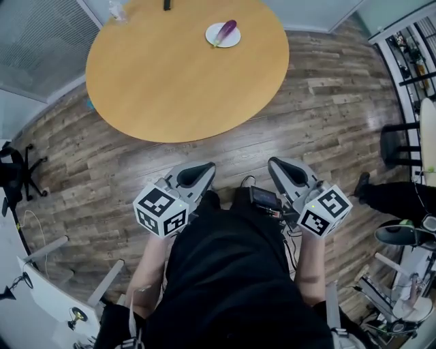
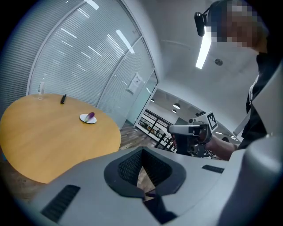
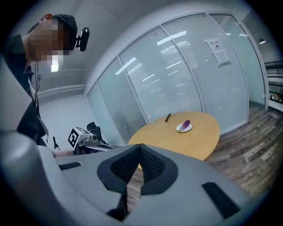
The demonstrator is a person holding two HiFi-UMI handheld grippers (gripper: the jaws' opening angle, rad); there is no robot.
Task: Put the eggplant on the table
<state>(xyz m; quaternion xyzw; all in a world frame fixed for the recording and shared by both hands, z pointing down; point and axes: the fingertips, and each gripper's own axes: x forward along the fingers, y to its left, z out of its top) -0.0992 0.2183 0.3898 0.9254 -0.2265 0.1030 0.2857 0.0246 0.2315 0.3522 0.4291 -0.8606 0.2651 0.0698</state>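
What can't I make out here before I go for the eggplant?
- Dark object on the table: cut off by the head view's top edge, and too small in both gripper views to name.
- Clear container: cut by the same edge, tiny in the left gripper view.
- Eggplant on its plate: too small in every view to show its stem end clearly.
- Blue thing on the floor: mostly hidden under the tabletop.

Quick colour rundown from where I'm standing: the eggplant [image 1: 227, 29] is glossy purple, on a plain white plate [image 1: 232, 41]. The desk [image 1: 177, 82] is a warm honey tan with no pattern, and the floor [image 1: 327, 123] is streaky grey-brown planks. My left gripper [image 1: 203, 168] and right gripper [image 1: 278, 165] are light grey with black textured fingers [image 2: 128, 168], plus black-and-white square markers [image 1: 158, 202]. My top [image 1: 225, 272] is black.
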